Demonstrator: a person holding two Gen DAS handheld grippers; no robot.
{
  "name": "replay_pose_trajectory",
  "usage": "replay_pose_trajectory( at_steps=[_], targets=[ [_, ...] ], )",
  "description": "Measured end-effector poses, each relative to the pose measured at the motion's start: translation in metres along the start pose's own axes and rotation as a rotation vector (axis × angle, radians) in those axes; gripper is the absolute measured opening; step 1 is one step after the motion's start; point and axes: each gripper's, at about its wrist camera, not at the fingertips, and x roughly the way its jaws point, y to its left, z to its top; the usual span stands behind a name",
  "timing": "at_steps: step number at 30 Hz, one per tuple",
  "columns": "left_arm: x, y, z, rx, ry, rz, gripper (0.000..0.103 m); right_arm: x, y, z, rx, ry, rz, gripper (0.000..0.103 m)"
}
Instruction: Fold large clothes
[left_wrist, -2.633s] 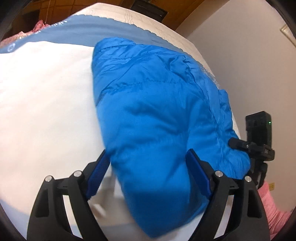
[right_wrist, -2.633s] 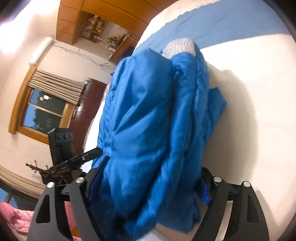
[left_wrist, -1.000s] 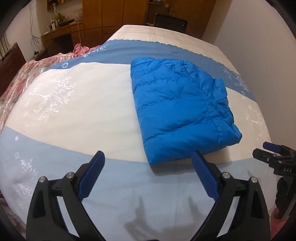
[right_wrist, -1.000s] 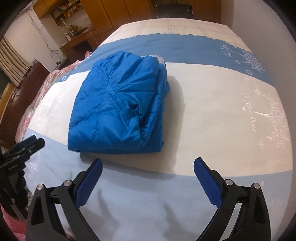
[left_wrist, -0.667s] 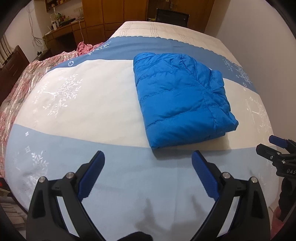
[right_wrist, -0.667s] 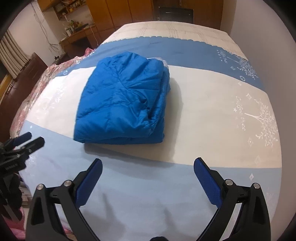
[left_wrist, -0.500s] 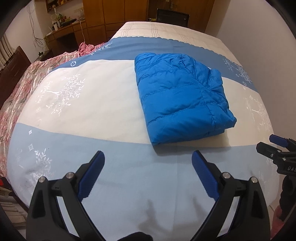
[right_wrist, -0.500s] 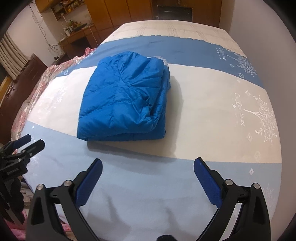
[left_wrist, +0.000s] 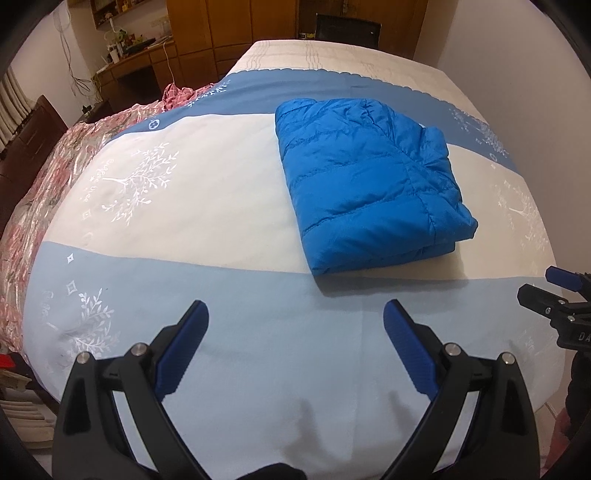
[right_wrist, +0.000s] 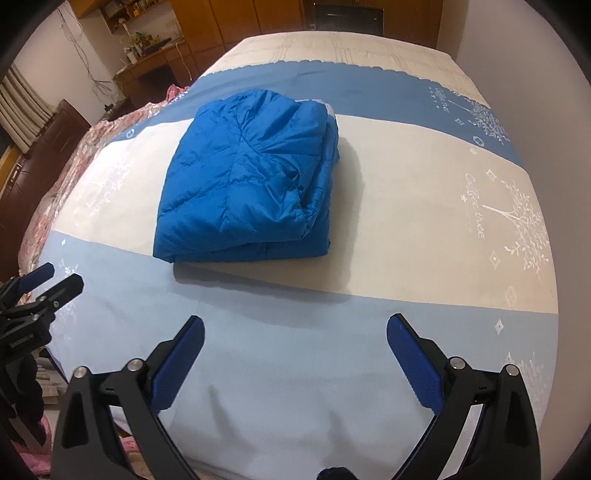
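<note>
Jacket (left_wrist: 365, 184) folded on bed (left_wrist: 221, 295) — puffy, slick, likely light; grip near hem — both grippers (left_wrist: 295, 325) (right_wrist: 295, 332) wide open, empty.

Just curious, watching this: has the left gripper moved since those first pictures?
Yes. The left gripper has backed away from the blue jacket: earlier its fingers straddled the jacket, now they hang open over the bedspread near the bed's foot.
</note>
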Motion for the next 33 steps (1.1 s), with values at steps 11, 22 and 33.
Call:
replay_pose_trajectory(
  at_steps=[11, 22, 33],
  targets=[
    [0.0004, -0.0045, -0.0037, 0.005, 0.005, 0.006, 0.095, -0.0014, -0.0006, -0.0039, -0.003, -0.002, 0.002, 0.099],
    [0.0004, -0.0041, -0.0044, 0.007, 0.007, 0.005, 0.095, -0.0014, 0.0002, -0.0042, -0.006, -0.001, 0.003, 0.099],
    [0.0015, -0.0052, -0.0048, 0.006, 0.011, 0.000, 0.095, 0.0019, -0.0019, -0.0026, -0.006, 0.006, 0.004, 0.099]
  ],
)
